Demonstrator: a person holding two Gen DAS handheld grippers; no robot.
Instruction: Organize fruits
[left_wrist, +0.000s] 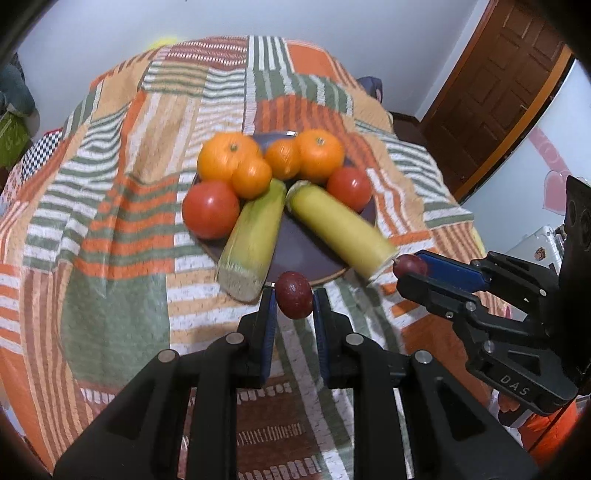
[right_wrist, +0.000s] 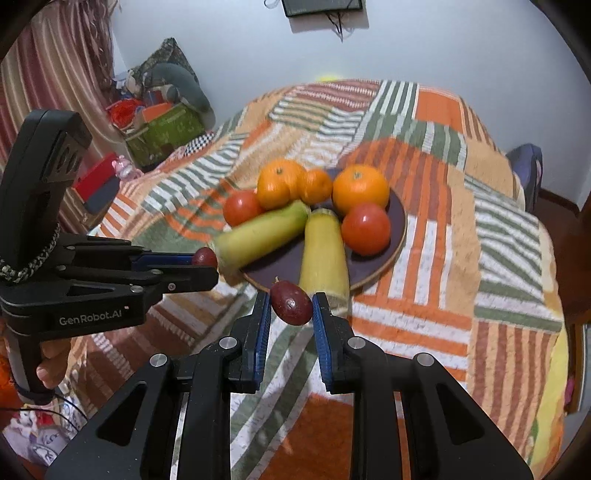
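Dark purple round plate (left_wrist: 295, 254) on bed: oranges, tomatoes, corn. Left gripper (left_wrist: 293, 299) and right gripper (right_wrist: 291, 301) each clamp a maroon oval fruit (left_wrist: 294, 300) at plate's 6 o'clock; best lowered onto bare centre.

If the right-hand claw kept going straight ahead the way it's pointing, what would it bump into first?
Probably the cut end of the nearer corn cob, which lies just beyond the dark fruit that the right gripper holds, on the plate. Depth is hard to judge here.
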